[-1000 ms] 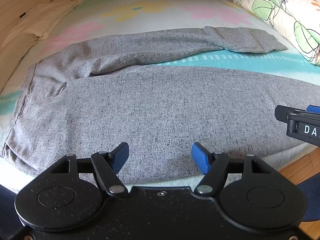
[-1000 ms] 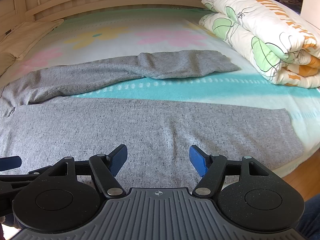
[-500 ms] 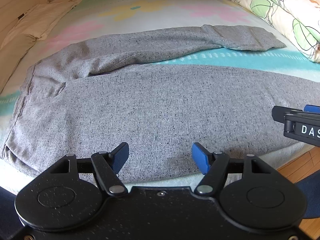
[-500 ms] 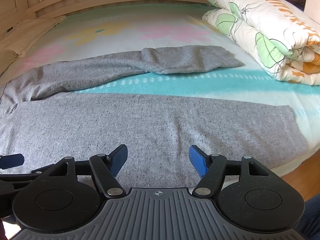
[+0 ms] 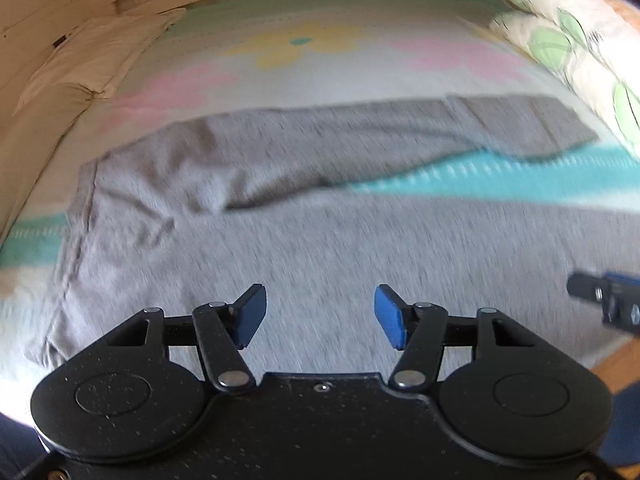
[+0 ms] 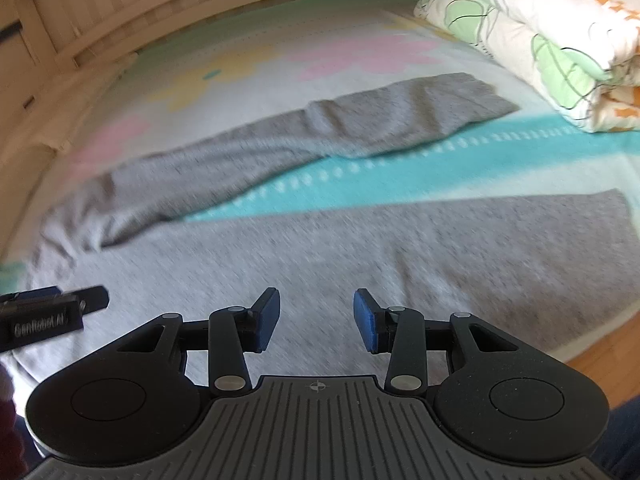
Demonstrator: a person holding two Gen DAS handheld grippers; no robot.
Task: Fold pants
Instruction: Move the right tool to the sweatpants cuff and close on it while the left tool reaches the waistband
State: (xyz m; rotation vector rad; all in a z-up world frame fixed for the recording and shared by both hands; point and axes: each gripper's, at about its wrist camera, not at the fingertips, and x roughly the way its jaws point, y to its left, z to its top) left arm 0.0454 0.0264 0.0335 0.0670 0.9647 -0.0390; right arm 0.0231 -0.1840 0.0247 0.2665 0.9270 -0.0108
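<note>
Grey knit pants (image 5: 320, 248) lie spread flat across the pastel-printed bed sheet (image 5: 304, 60), waistband toward the left, two legs running right and splayed apart with a turquoise strip of sheet between them. Near leg lies along the bed's front edge.

Left gripper (image 5: 320, 314): blue pads apart, jaws have just been closing, nothing between them; near leg's fabric lies beyond and below the tips. Contact cannot be judged, frame blurred.

Right gripper (image 6: 316, 318): pads apart with a narrower gap, jaws have just been closing, no cloth pinched; near leg directly ahead.

Folded floral quilt (image 6: 540, 36) sits at the far right, apart from the pants.
</note>
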